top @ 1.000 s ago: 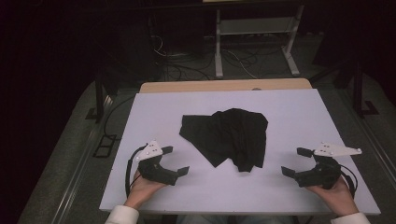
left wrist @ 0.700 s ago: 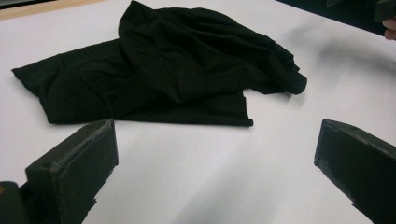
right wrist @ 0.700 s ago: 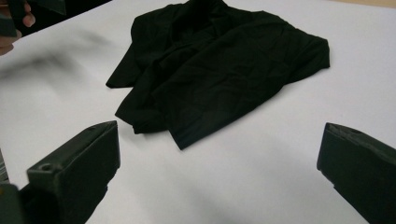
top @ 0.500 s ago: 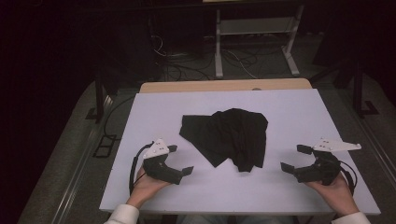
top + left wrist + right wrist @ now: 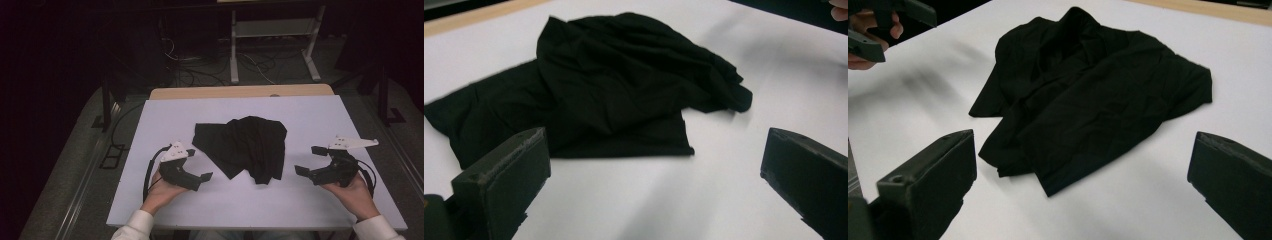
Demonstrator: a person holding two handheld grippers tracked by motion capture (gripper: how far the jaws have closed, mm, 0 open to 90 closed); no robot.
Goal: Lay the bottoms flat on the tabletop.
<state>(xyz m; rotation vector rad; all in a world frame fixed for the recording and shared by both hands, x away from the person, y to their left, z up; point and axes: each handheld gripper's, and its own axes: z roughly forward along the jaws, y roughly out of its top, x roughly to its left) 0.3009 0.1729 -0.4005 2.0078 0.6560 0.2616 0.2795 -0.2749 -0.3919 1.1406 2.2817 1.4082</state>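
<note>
Plain black cloth (image 5: 245, 145), white table (image 5: 320, 115), black tongs (image 5: 199, 164)

Crumpled black cloth (image 5: 1093, 95) on white table (image 5: 1248, 80), fingers (image 5: 928, 185) wide apart — nothing held

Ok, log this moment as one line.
cloth: crumpled, mid-table | left claw: open, beside cloth | right claw: open, beside cloth | contact: none

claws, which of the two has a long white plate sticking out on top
The right claw, at the right of the high view: a long white plate juts sideways from its top. The left claw carries a shorter, three-cornered plate. Both flank the black cloth.
</note>
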